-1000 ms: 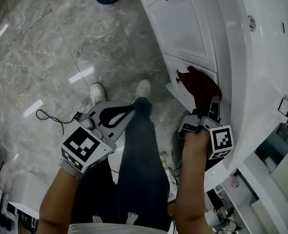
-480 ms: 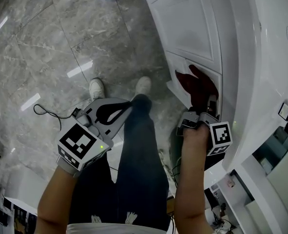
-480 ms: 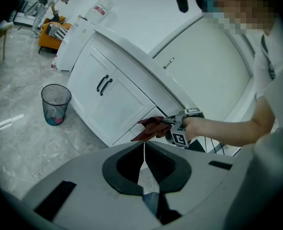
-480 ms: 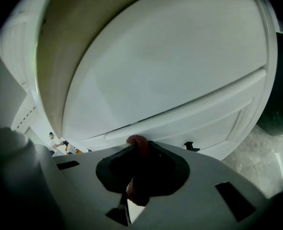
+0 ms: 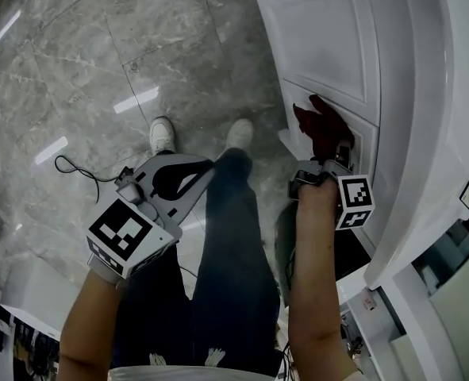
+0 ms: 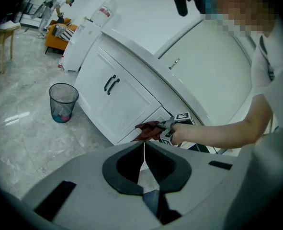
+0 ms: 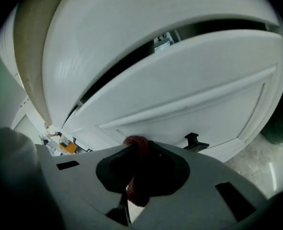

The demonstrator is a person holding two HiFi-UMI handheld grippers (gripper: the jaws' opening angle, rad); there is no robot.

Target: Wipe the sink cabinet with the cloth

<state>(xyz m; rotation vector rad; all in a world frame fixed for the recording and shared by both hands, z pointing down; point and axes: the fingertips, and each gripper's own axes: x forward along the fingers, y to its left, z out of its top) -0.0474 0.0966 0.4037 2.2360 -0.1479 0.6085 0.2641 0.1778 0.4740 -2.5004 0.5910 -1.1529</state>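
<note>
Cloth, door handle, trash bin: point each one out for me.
cloth (image 5: 323, 132), head view, middle of the dark red bunch against the cabinet door.
door handle (image 7: 194, 141), right gripper view, its black post.
trash bin (image 6: 63, 104), left gripper view, its mesh wall.

Two hand-held grippers share the head view — the left gripper (image 5: 194, 173) at lower left, the right gripper (image 5: 329, 161) at centre right. One dark red cloth (image 5: 317, 125), one white sink cabinet (image 5: 329, 46) with two black door handles (image 6: 108, 83), two white shoes (image 5: 162, 134), one wastebasket (image 6: 63, 102) — and one black cable (image 5: 75, 173) on the floor (image 5: 99, 54).
</note>
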